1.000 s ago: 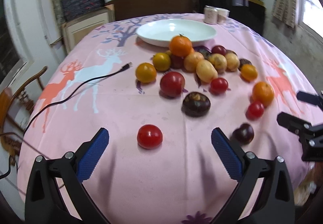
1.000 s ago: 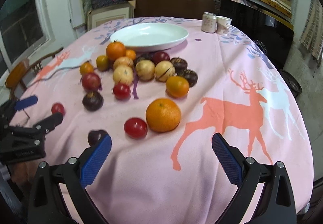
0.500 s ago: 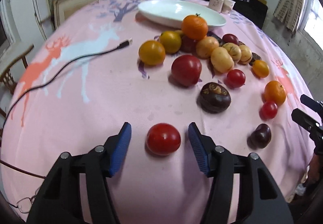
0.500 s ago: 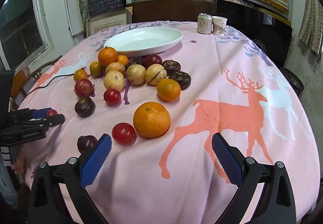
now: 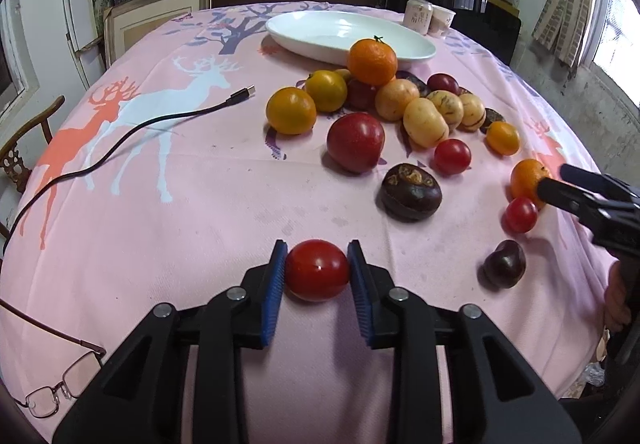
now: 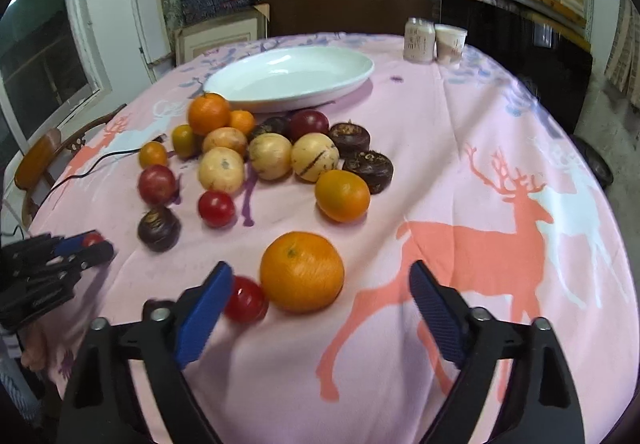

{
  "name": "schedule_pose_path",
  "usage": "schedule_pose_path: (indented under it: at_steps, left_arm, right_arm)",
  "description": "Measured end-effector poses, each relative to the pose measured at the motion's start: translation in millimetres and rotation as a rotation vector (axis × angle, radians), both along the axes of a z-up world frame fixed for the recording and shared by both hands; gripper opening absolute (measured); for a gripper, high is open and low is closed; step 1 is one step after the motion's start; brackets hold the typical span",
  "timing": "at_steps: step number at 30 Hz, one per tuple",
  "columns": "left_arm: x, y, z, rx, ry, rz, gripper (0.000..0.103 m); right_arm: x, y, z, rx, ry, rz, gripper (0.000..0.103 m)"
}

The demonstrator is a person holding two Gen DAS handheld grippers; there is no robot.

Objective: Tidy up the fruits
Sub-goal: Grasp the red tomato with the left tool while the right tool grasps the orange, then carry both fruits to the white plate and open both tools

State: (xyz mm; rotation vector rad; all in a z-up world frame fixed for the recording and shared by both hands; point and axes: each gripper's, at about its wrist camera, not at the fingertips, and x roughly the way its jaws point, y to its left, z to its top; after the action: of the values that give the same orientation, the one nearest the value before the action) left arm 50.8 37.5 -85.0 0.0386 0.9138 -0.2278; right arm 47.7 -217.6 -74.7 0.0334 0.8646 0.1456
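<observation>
My left gripper [image 5: 317, 259] is shut on a red tomato [image 5: 316, 272] that rests on the pink deer tablecloth [image 5: 180, 204] near its front edge. The right wrist view shows that gripper [image 6: 60, 256] at the far left with the tomato [image 6: 92, 240] in it. My right gripper [image 6: 320, 278] is closing. A large orange [image 6: 302, 271] lies between its blue pads [image 6: 204, 308], which do not touch it. A small red tomato [image 6: 244, 300] sits by the left pad. Several more fruits [image 6: 272, 156] are piled before an empty white plate [image 6: 288, 78].
A black USB cable [image 5: 140, 124] crosses the cloth's left side. Eyeglasses [image 5: 60, 384] lie at the near left edge. A can [image 6: 418, 40] and a cup [image 6: 450, 42] stand behind the plate. A wooden chair [image 5: 20, 148] stands left of the table.
My left jaws have closed from wide open onto the red tomato. My right gripper has moved forward until the large orange lies between its jaws, which have started to narrow.
</observation>
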Motion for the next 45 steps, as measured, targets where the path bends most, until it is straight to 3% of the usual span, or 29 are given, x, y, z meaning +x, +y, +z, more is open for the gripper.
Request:
schedule_pose_path:
  at_steps: [3,4,5,6,12,14,17,20,25,28,30,31,33,34,39,45]
  left_arm:
    - [3.1,-1.8,1.0,-0.002,0.004,-0.011,0.030]
    - [4.1,-2.5,1.4,-0.001,0.002,-0.013,0.030]
    - [5.2,-3.6,2.5,0.003,-0.002,-0.014,0.030]
    - [6.7,-5.1,4.5,0.006,-0.006,-0.017,0.030]
    - [29.4,-14.0,31.1,-0.007,-0.049,-0.028,0.030]
    - [46.1,-20.9,46.1,-0.006,-0.072,-0.041,0.030]
    - [78.0,-35.6,68.0,0.022,-0.129,-0.053,0.030]
    - [121.6,-46.9,82.4,-0.004,-0.146,-0.044,0.030]
    - [204.9,-63.7,75.0,-0.017,-0.096,-0.010,0.030]
    - [230.8,-66.9,66.8,-0.027,-0.068,-0.011,0.032]
    - [240.0,-68.2,62.0,-0.023,-0.062,-0.003,0.053]
    - [243.1,-68.0,60.1,-0.028,-0.066,0.003,0.059]
    - [245.5,-67.6,58.2,-0.042,-0.072,0.006,0.070]
    - [246.3,-66.2,57.7,-0.051,-0.072,0.009,0.070]
    - [240.7,-54.3,62.8,-0.089,-0.065,0.022,0.071]
    - [184.9,-37.1,82.7,-0.084,-0.115,0.030,0.072]
  right_arm:
    - [14.7,-2.4,-9.3,0.053,0.060,0.006,0.077]
    - [16.3,-2.6,-10.5,0.060,0.063,0.009,0.072]
    - [19.4,-2.9,-11.7,0.082,0.072,0.025,0.054]
    - [21.9,-3.9,-12.8,0.105,0.087,0.037,0.050]
    - [21.6,-6.3,-11.7,0.140,0.095,0.058,0.047]
    - [24.8,-13.9,-1.9,0.189,0.082,0.058,0.046]
    - [40.6,-15.9,27.9,0.151,0.006,0.059,0.047]
    - [76.7,-13.6,53.4,0.131,-0.051,0.058,0.047]
    - [145.9,1.6,56.7,0.109,-0.057,0.042,0.047]
    - [187.1,17.9,47.9,0.060,-0.043,0.043,0.047]
    - [202.5,25.7,40.1,0.034,-0.032,0.054,0.048]
    - [208.9,28.3,35.7,0.017,-0.027,0.062,0.048]
    - [219.2,32.8,29.0,-0.028,-0.032,0.053,0.063]
    - [219.4,33.3,30.3,-0.030,-0.043,0.050,0.067]
    - [202.4,28.1,43.1,-0.018,-0.109,0.043,0.067]
    - [136.6,5.5,57.5,0.016,-0.156,0.020,0.077]
